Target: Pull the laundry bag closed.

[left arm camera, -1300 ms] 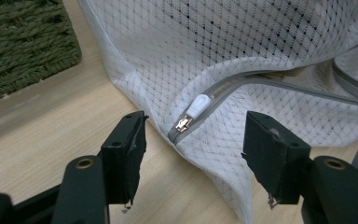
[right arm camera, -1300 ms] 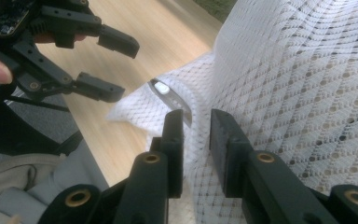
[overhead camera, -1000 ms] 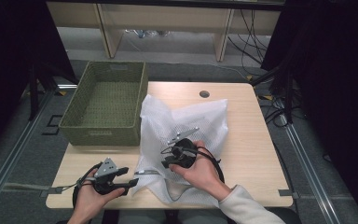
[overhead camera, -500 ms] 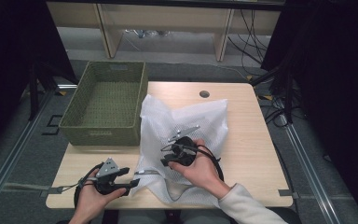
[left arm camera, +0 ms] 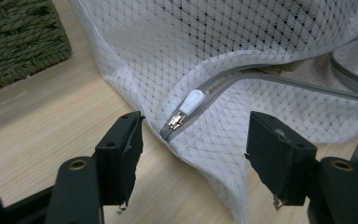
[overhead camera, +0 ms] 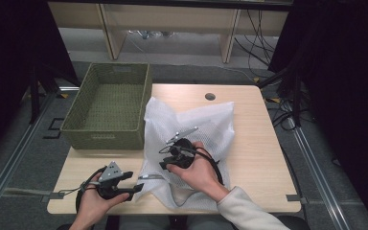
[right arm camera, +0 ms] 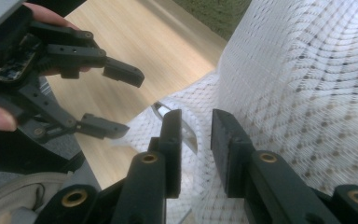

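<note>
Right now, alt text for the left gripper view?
A white mesh laundry bag lies on a wooden table, its zipper pull centered ahead of the open left hand-held gripper. A green woven basket sits at upper left.

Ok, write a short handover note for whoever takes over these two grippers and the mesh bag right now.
Left gripper: open, low at the table's near edge, jaws either side of the bag's corner, not pressing it. The white zipper pull lies just beyond them.
Right gripper: jaws narrowly apart and just been opening, over the white mesh bag; no clear grip.
Bag lies crumpled mid-table, beside the green wicker basket.
Done: the left gripper is lined up with the zipper end.
Left: probably grasp the pull and work the zipper; nothing is held yet.
</note>
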A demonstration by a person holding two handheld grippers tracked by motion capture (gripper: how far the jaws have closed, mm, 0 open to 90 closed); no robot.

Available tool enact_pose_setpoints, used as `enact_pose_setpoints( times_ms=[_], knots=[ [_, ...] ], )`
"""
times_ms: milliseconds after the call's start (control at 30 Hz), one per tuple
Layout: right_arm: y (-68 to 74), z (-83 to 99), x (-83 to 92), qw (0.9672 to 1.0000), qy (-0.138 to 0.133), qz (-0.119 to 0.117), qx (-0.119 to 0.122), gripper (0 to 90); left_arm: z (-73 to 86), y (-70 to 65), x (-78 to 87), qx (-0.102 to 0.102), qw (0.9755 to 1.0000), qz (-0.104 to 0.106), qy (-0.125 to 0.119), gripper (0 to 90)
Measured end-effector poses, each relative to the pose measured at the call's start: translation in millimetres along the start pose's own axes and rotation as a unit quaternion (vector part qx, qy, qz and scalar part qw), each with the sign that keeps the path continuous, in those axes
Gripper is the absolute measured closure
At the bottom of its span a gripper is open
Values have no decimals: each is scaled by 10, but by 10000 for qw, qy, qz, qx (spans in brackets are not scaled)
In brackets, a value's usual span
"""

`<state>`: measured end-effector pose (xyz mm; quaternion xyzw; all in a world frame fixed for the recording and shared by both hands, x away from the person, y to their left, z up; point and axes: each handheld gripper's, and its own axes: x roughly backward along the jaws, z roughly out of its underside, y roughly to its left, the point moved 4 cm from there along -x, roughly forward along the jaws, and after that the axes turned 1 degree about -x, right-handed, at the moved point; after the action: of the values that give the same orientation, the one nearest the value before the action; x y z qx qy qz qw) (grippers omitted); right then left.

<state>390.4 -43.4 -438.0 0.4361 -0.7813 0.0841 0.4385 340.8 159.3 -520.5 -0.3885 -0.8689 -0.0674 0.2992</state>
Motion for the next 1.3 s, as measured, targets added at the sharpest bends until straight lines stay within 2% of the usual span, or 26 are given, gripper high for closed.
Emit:
enact_pose_setpoints(
  times_ms=[67,100,133,167,200,233,267,333,367,433,467,500,533,567,633,667,767,833,867,900,1033,1100,1233,1267,1300],
  knots=[
    [4,-17,-48,10000,20,18,-28,752,8,27,15,-105,9998,-139,68,355],
    [7,-25,-64,10000,29,12,-4,752,12,0,1,49,10000,-58,-10,354],
    [19,-32,-85,10000,46,4,-16,751,17,25,10,-72,9999,-114,42,353],
    [31,-38,-110,10000,69,-14,-2,751,26,13,4,15,10000,-57,48,352],
    [43,-43,-138,9999,105,-26,18,751,38,19,6,14,9999,-86,105,350],
    [61,-46,-166,9999,144,-38,-53,750,44,0,5,125,9998,-21,124,349],
    [71,-50,-198,9998,187,-64,-58,750,54,3,15,45,9998,14,212,349],
    [74,-61,-264,9996,259,-91,-55,749,65,2,9,52,9997,-45,218,348],
    [81,-63,-294,9995,297,-101,-83,749,63,10,10,-44,9998,-22,218,348],
    [94,-67,-347,9990,398,-123,-170,746,67,-1,-1,-6,9998,-13,198,348],
    [89,-70,-379,9990,403,-129,-109,746,70,-3,-7,1,9998,8,206,348],
    [94,-72,-406,9990,425,-122,-109,745,75,0,1,-31,9995,53,312,347],
    [106,-70,-430,9986,478,-160,-147,744,82,-15,-15,50,9997,-37,254,347],
    [112,-71,-459,9985,499,-146,-167,743,85,-3,-10,-87,9995,-17,317,347],
    [115,-74,-517,9983,540,-170,-126,740,87,-18,-20,-53,9994,72,342,346],
    [124,-72,-550,9980,576,-176,-179,740,91,-31,-37,41,9996,29,270,346],
    [138,-69,-636,9973,662,-201,-228,739,87,-27,-32,-70,9996,16,291,346],
    [126,-67,-685,9972,705,-210,-139,736,87,-30,-38,-26,9997,57,248,346],
    [129,-67,-703,9971,718,-241,-120,736,92,-14,-28,-106,9994,34,324,346],
    [135,-64,-719,9969,733,-249,-139,735,97,-23,-33,-3,9995,34,319,345],
    [152,-57,-767,9959,809,-267,-290,731,97,-23,-32,-8,9995,36,321,345],
    [143,-53,-795,9959,829,-248,-256,728,93,-13,-29,-118,9994,30,330,345],
    [145,-41,-829,9954,878,-224,-325,720,92,-20,-26,-120,9994,14,339,344],
    [143,-41,-834,9954,871,-225,-334,718,89,-28,-40,-45,9996,55,273,344],
    [142,-41,-839,9954,873,-216,-344,717,95,-11,-21,-144,9990,85,426,344]
  ],
)
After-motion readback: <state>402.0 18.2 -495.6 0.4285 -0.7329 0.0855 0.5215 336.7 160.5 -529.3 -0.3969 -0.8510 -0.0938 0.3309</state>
